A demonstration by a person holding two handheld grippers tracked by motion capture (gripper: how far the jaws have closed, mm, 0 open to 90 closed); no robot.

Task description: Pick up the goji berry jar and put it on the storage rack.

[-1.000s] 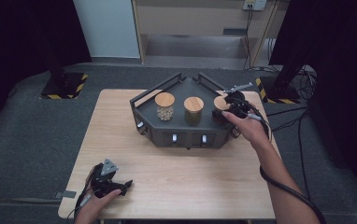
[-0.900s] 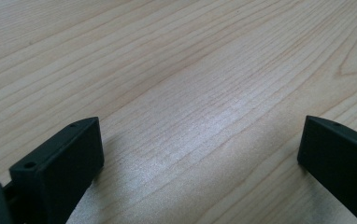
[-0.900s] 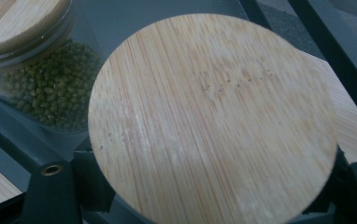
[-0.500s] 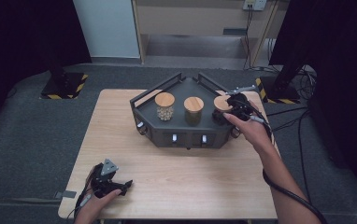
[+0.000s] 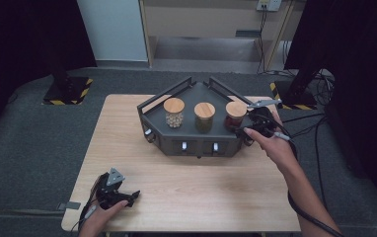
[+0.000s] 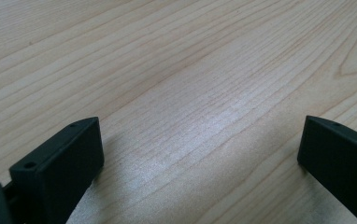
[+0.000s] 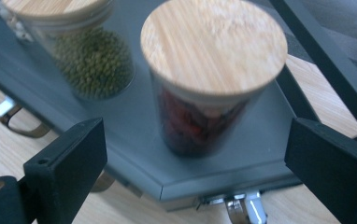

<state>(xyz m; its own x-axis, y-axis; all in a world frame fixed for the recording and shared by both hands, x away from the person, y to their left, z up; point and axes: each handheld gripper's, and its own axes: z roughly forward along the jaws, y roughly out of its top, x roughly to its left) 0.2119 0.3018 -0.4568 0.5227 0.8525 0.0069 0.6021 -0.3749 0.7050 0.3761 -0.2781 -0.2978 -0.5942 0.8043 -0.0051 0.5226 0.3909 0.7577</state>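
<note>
Your right tool (image 7: 195,172) has just been opening, nothing between its jaws; the red-filled jar (image 7: 204,112) stands apart on the grey tray (image 5: 196,136), right end. Release step looks done. Next: back clear without nudging it. Left tool (image 6: 200,158) open, idle on the worktop (image 5: 201,187).

Grey carpet floor (image 5: 38,148), black curtains (image 5: 23,34), pale wall panel (image 5: 110,27) behind.

The tray (image 5: 196,138) is dark grey, and the table (image 5: 186,182) is pale wood with fine grain. Three jars carry light bamboo lids: the red-filled jar (image 7: 200,121), the green-filled jar (image 7: 92,63) and the beige-filled jar (image 5: 173,112).
</note>
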